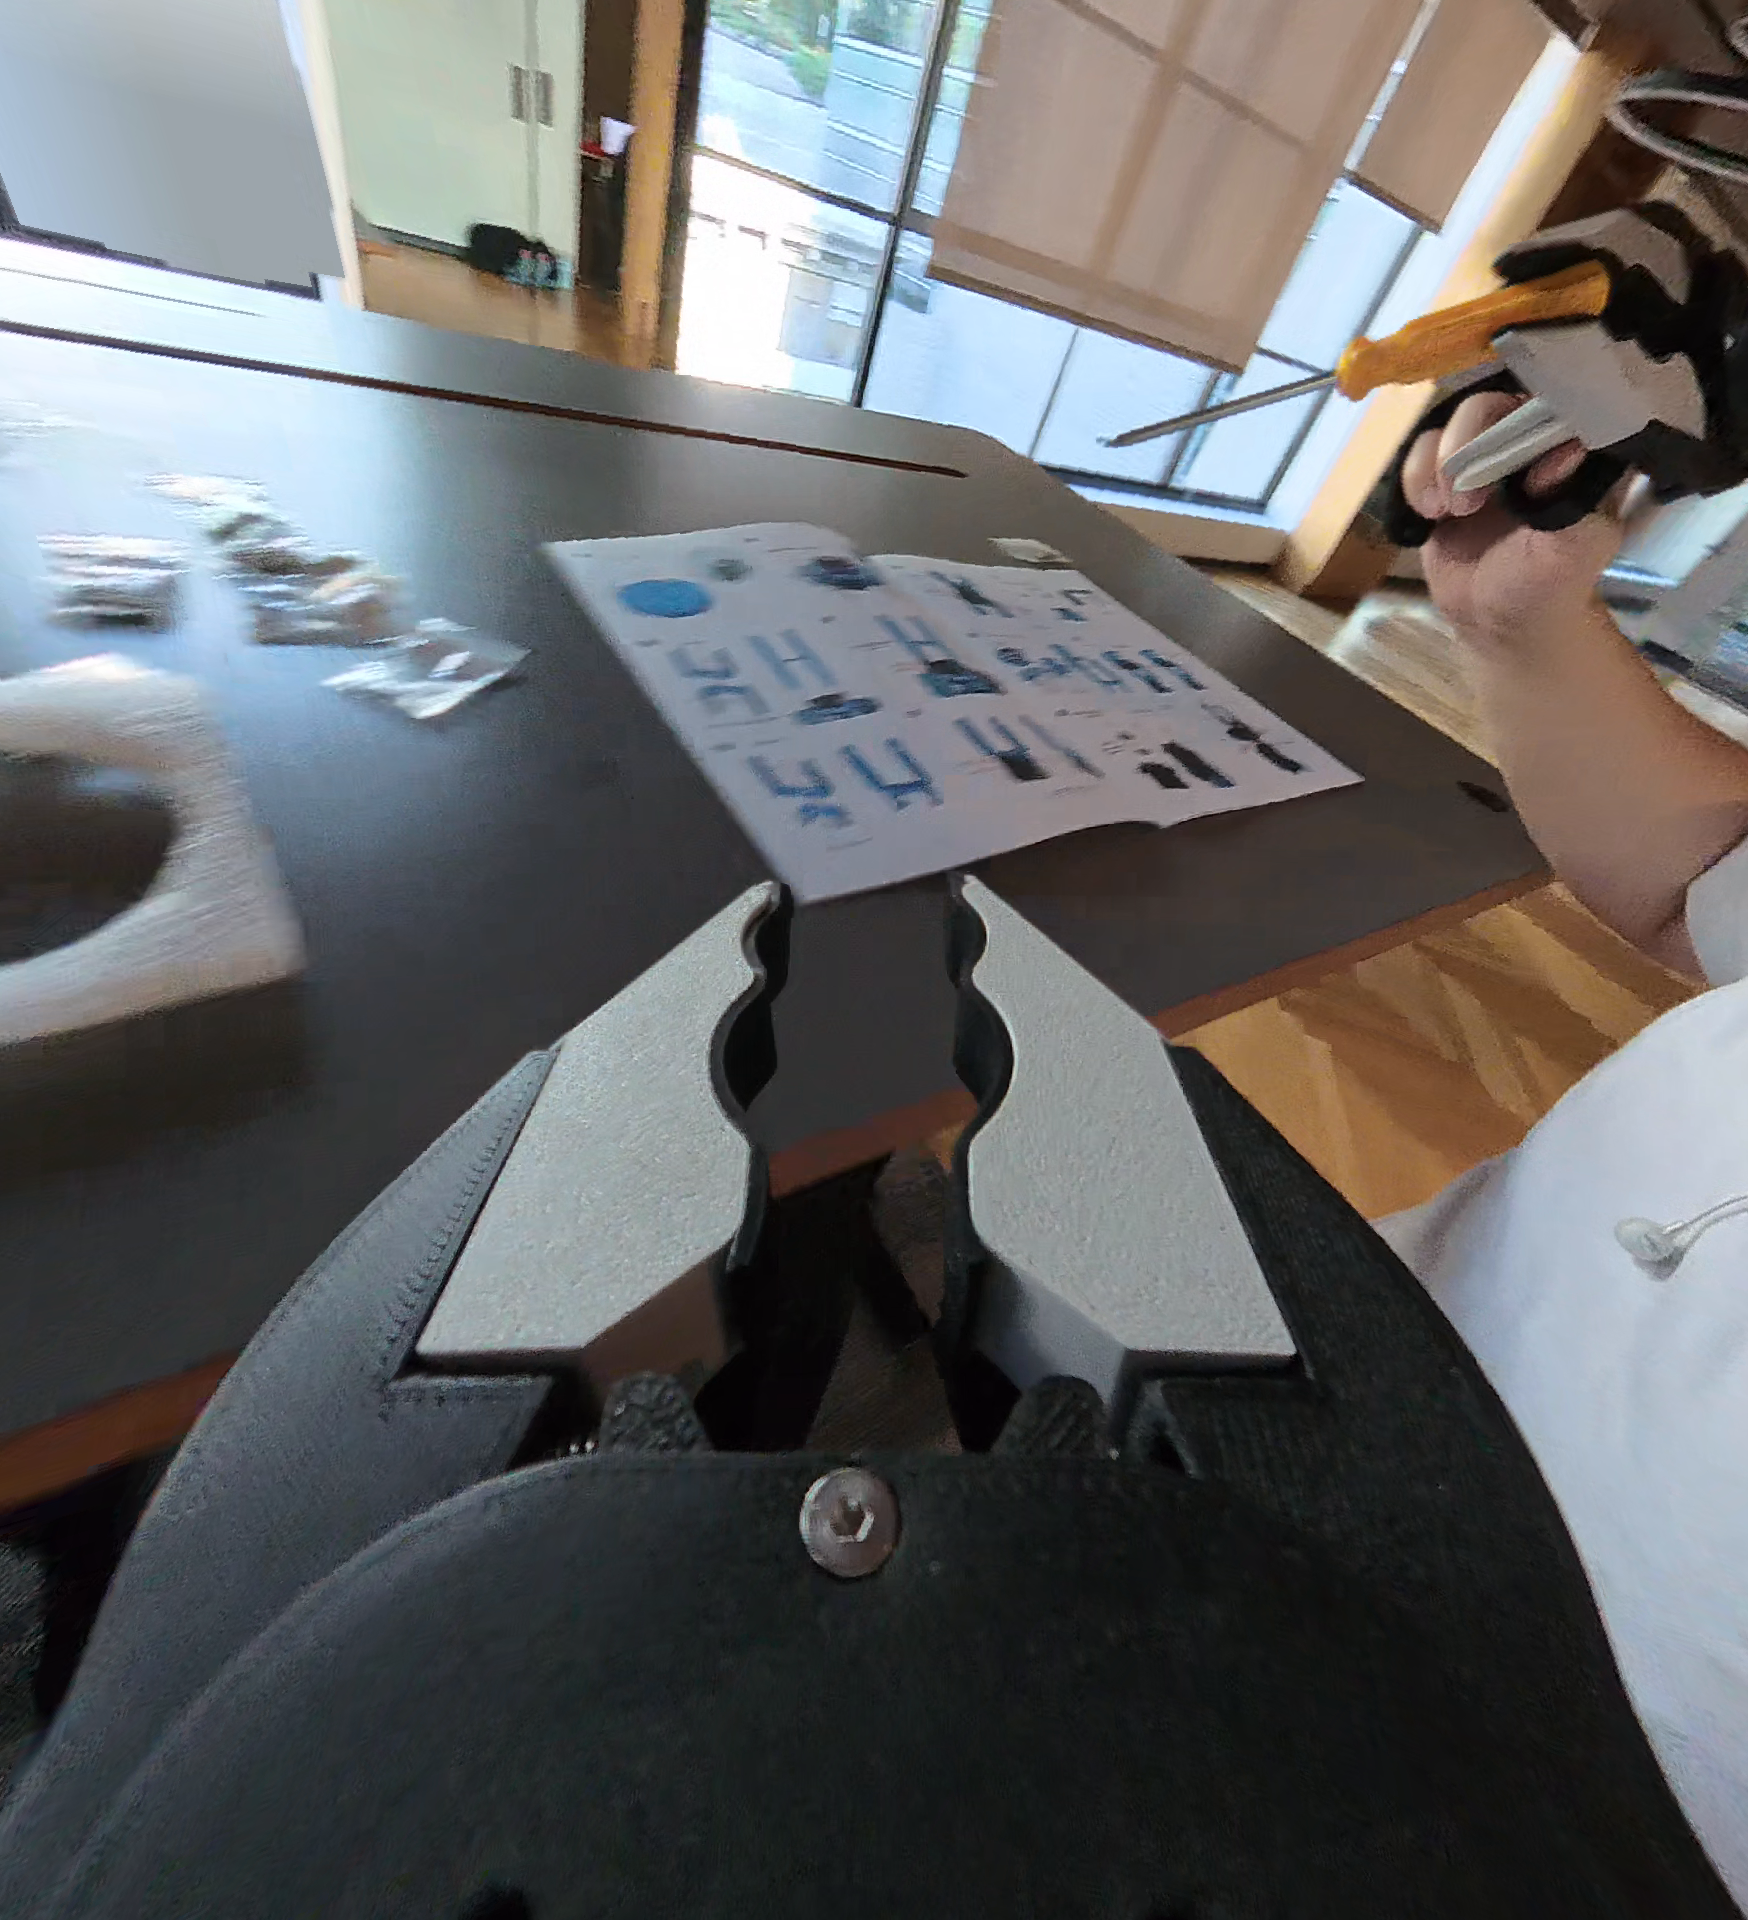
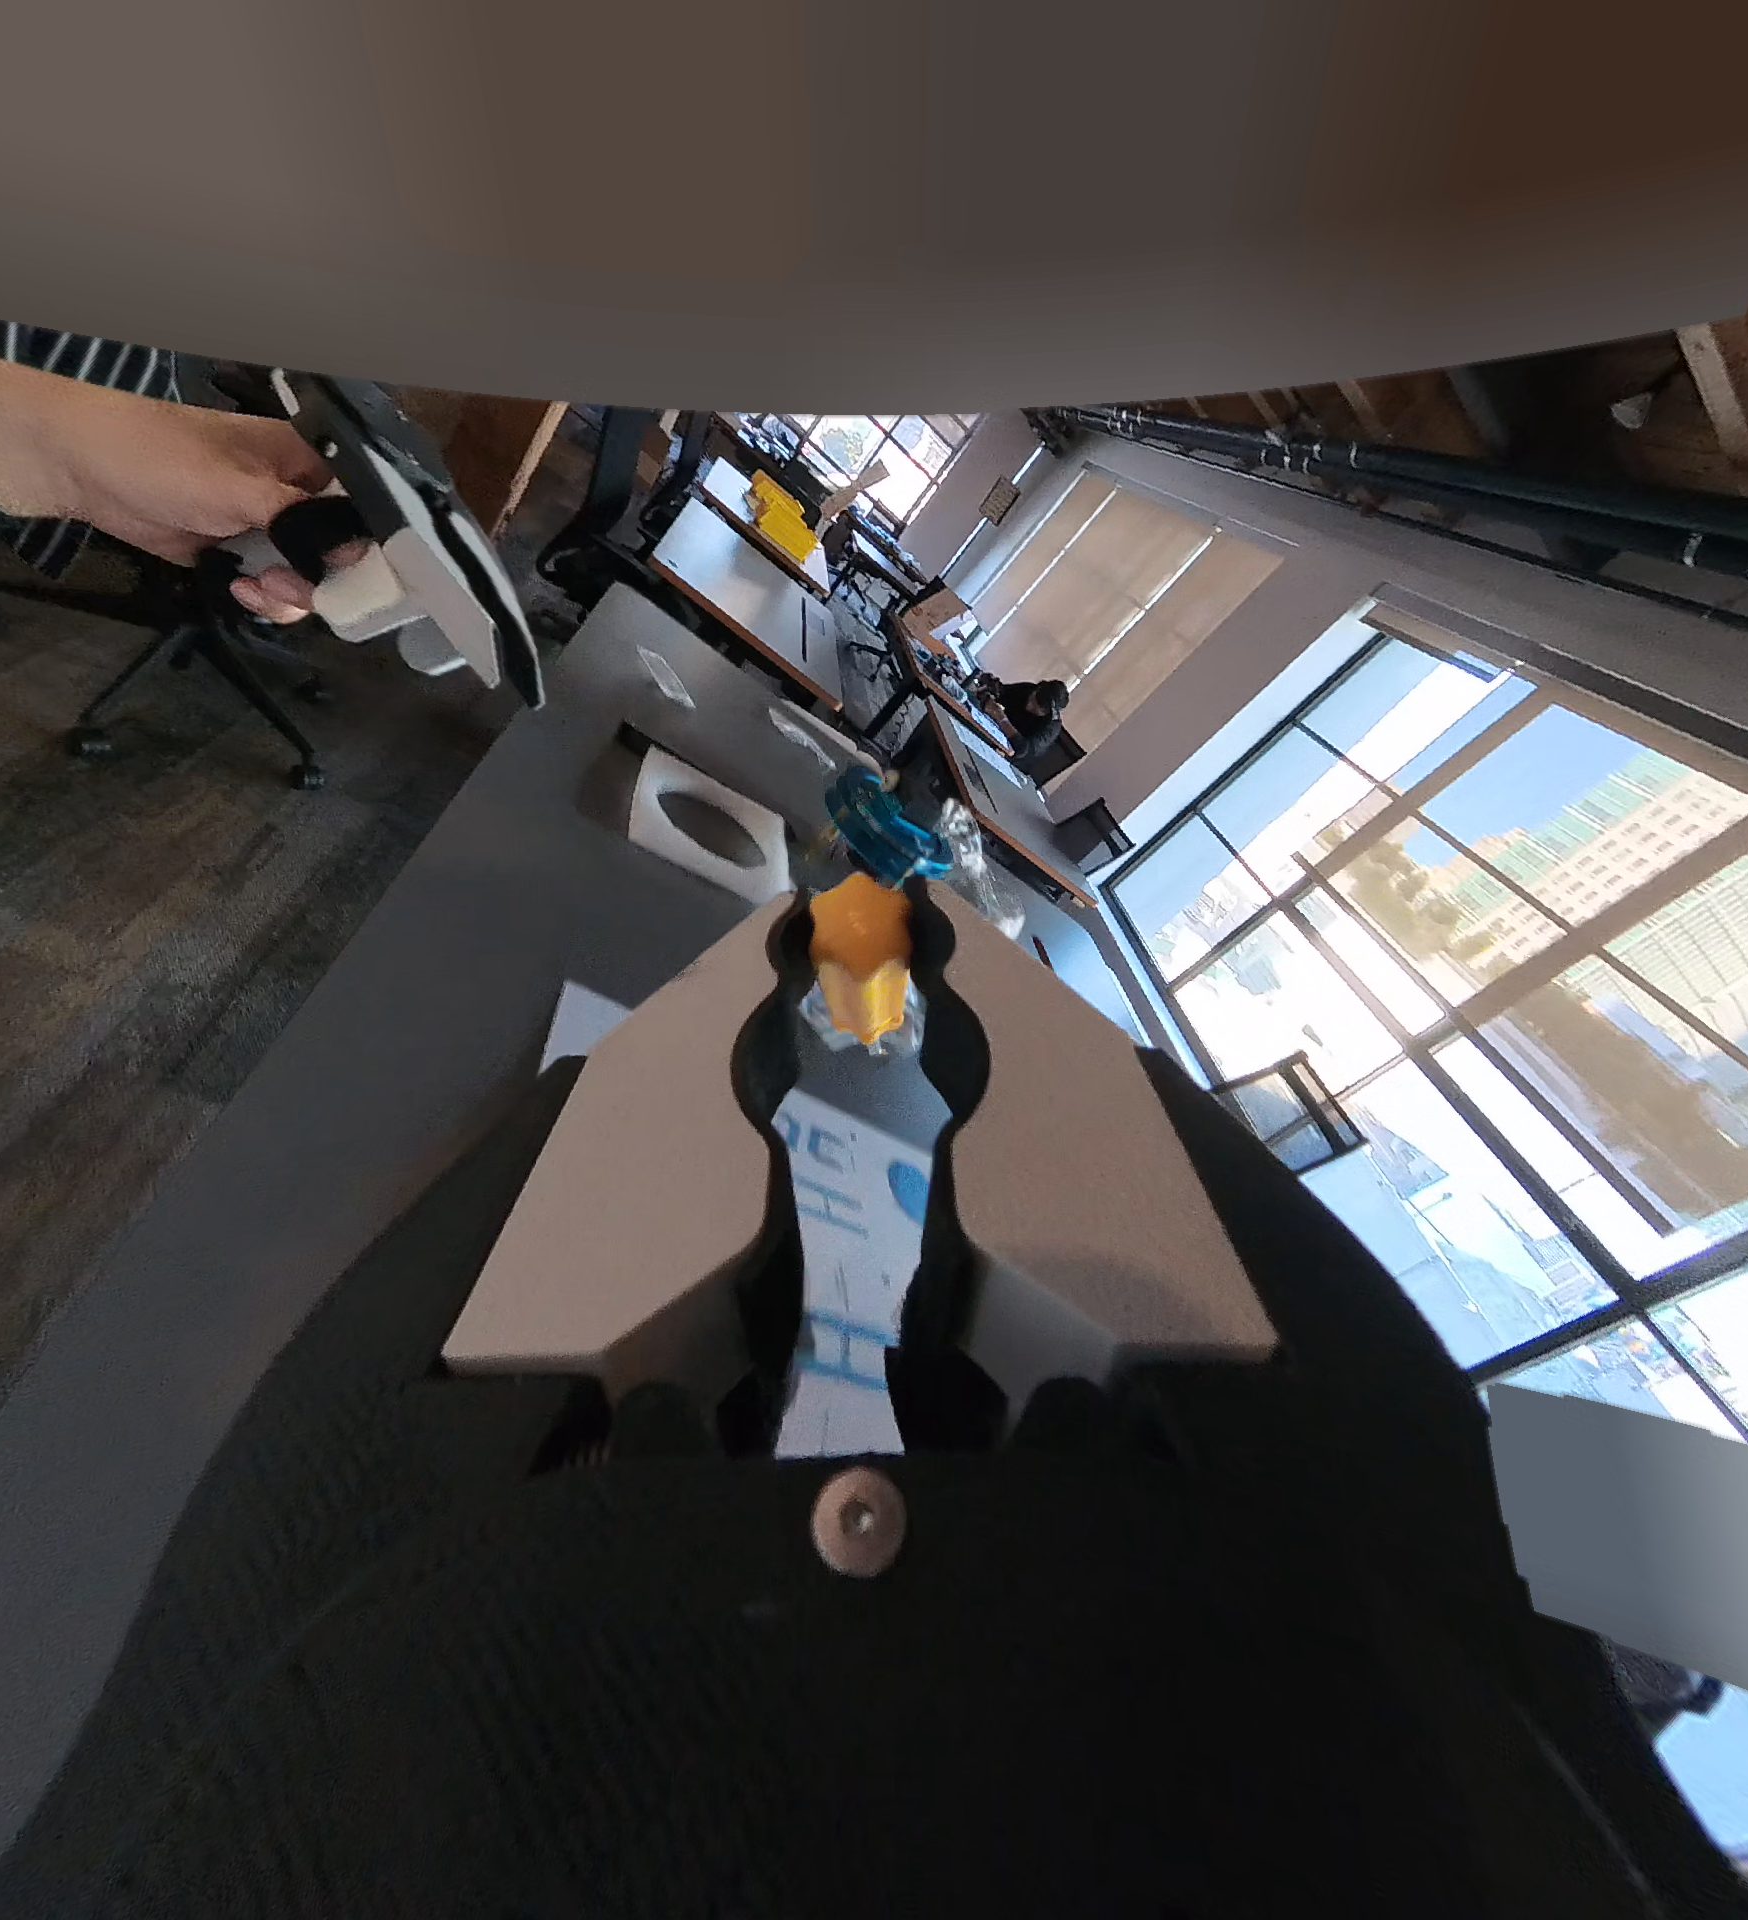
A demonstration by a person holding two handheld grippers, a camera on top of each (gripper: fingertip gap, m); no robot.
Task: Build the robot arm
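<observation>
My left gripper (image 1: 865,894) is open and empty, held above the near edge of a dark table (image 1: 496,831), its tips just short of a white printed sheet with blue and black drawings (image 1: 943,707). My right gripper (image 2: 857,935) is shut on the orange handle of a screwdriver (image 2: 857,971). In the left wrist view that gripper (image 1: 1576,364) is raised at the upper right, with the screwdriver (image 1: 1410,338) pointing left in the air. A small blue part (image 2: 885,821) lies on the table beyond the handle.
A white foam block with a round hole (image 1: 122,862) sits at the left of the table. Several clear plastic bags of small parts (image 1: 330,613) lie behind it. A person in a white top (image 1: 1628,1299) is at the right. Windows (image 2: 1472,987) and other desks stand beyond. There is about 30 cm between the tips of the two grippers.
</observation>
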